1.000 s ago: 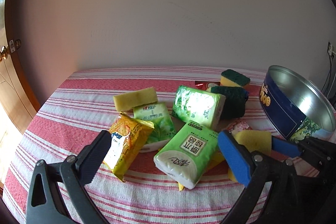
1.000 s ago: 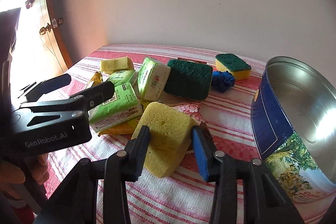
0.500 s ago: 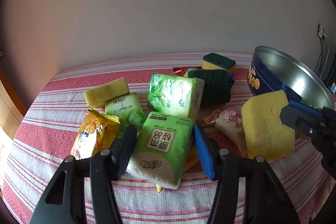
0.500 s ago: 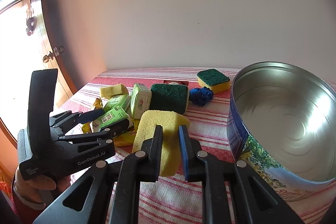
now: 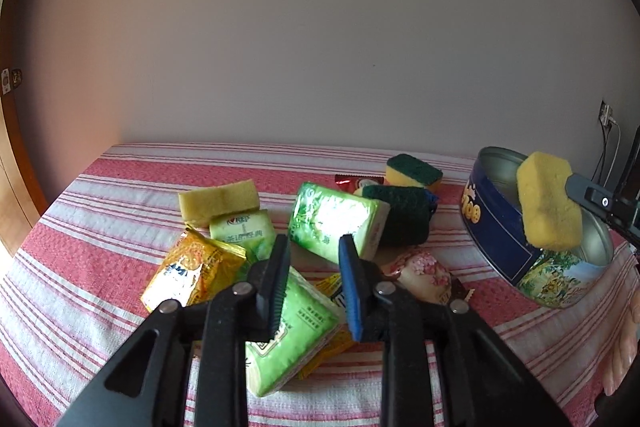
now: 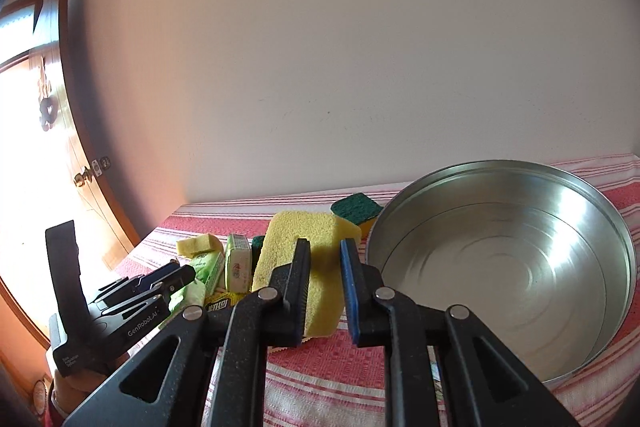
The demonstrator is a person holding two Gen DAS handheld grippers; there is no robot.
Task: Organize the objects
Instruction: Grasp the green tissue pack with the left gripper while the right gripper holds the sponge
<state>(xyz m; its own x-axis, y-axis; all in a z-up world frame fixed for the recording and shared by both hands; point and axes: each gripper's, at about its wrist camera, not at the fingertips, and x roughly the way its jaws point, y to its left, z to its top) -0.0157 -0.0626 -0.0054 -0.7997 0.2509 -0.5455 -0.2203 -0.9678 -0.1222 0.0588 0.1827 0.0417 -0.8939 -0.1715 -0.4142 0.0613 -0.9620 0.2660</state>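
Observation:
My left gripper sits low over the pile, its jaws closing on a light green tissue pack, which the pads pinch by its sides. My right gripper is shut on a yellow sponge and holds it in the air. In the left wrist view that sponge hangs over the near rim of the round blue tin. The tin's shiny metal inside holds nothing.
On the red-striped cloth lie another yellow sponge, a gold packet, a small green pack, a big green tissue pack, a dark scouring pad, a green-topped sponge and a floral packet. A wall stands behind.
The left jaws went from wide open to closed around the light green tissue pack. The right gripper closed on the yellow sponge, lifted it off the cloth and carried it to the tin.

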